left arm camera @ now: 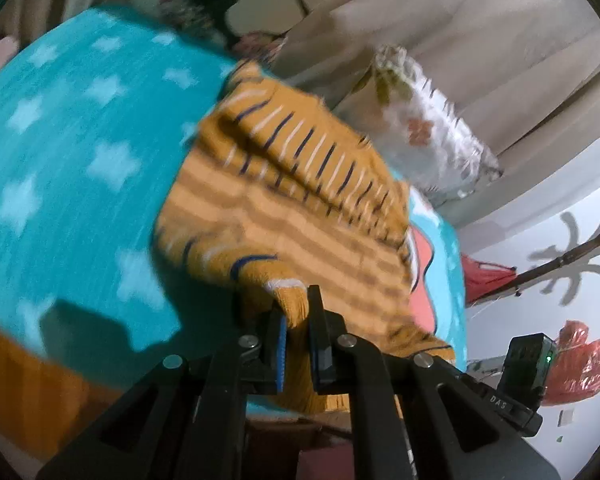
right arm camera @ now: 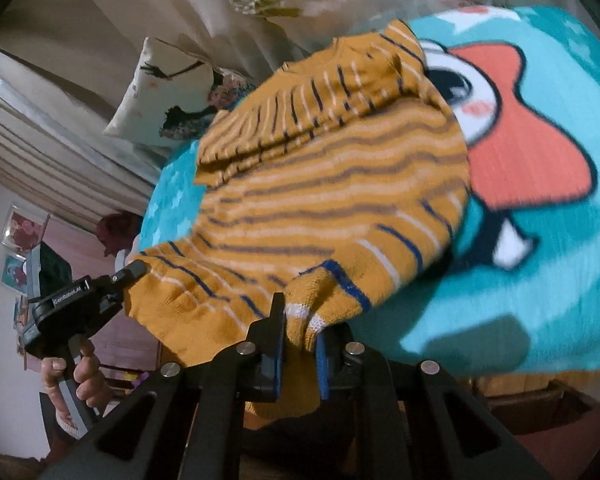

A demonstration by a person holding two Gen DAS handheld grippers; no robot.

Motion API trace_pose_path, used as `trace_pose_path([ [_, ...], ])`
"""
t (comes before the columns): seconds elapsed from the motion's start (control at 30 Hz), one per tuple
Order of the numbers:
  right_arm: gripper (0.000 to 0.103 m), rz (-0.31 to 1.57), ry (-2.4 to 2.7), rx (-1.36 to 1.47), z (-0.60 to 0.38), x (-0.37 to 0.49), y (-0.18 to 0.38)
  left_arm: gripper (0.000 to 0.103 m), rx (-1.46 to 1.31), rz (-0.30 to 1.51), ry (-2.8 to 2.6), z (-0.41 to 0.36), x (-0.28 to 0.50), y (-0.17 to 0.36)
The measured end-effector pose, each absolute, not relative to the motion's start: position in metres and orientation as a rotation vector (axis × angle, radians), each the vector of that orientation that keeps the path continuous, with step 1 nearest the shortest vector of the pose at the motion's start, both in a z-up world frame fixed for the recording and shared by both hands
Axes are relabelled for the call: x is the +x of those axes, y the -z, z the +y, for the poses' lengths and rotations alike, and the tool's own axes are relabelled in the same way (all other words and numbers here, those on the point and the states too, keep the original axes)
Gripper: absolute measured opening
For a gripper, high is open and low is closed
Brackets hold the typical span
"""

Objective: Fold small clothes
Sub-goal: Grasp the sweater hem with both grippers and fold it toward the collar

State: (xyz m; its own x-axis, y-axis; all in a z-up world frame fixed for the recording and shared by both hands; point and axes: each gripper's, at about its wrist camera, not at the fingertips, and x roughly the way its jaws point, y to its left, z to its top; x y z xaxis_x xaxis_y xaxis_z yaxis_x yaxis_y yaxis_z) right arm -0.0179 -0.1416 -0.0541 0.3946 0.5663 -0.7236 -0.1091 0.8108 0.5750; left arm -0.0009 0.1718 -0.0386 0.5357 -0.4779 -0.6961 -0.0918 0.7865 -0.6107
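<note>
A small mustard-yellow knitted sweater (left arm camera: 300,208) with blue and white stripes lies on a turquoise blanket (left arm camera: 68,152); both sleeves are folded over its body. My left gripper (left arm camera: 298,312) is shut on the sweater's hem at its near corner. My right gripper (right arm camera: 300,328) is shut on the hem of the same sweater (right arm camera: 324,184) at the other near corner. The left gripper also shows in the right wrist view (right arm camera: 132,270), at the sweater's left corner, held by a hand. The hem hangs over the blanket's near edge.
The blanket (right arm camera: 540,280) has white stars and a cartoon figure with a red shape. Floral pillows (left arm camera: 424,128) (right arm camera: 172,92) lean against beige curtains behind. A wooden coat stand (left arm camera: 560,260) and red bags (left arm camera: 580,364) are on the right in the left wrist view.
</note>
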Motion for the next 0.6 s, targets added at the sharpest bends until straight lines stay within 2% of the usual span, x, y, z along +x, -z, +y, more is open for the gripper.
trace_pose_path([
  [0.17,0.014,1.050,-0.399,0.454,-0.134,0.047,0.022,0.008,-0.648,0.972,0.297,0.180,0.080,0.035],
  [0.33,0.014,1.018,-0.325,0.416,-0.126,0.142,0.003,0.008,-0.565,0.969,0.316,0.172,0.193,0.037],
  [0.47,0.014,1.052,-0.229,0.415,-0.123,0.234,0.015,0.008,-0.458,1.007,0.277,0.156,0.276,0.049],
  [0.6,0.019,1.177,-0.124,0.490,-0.130,0.306,0.059,0.010,-0.478,1.118,0.268,0.154,0.328,0.079],
])
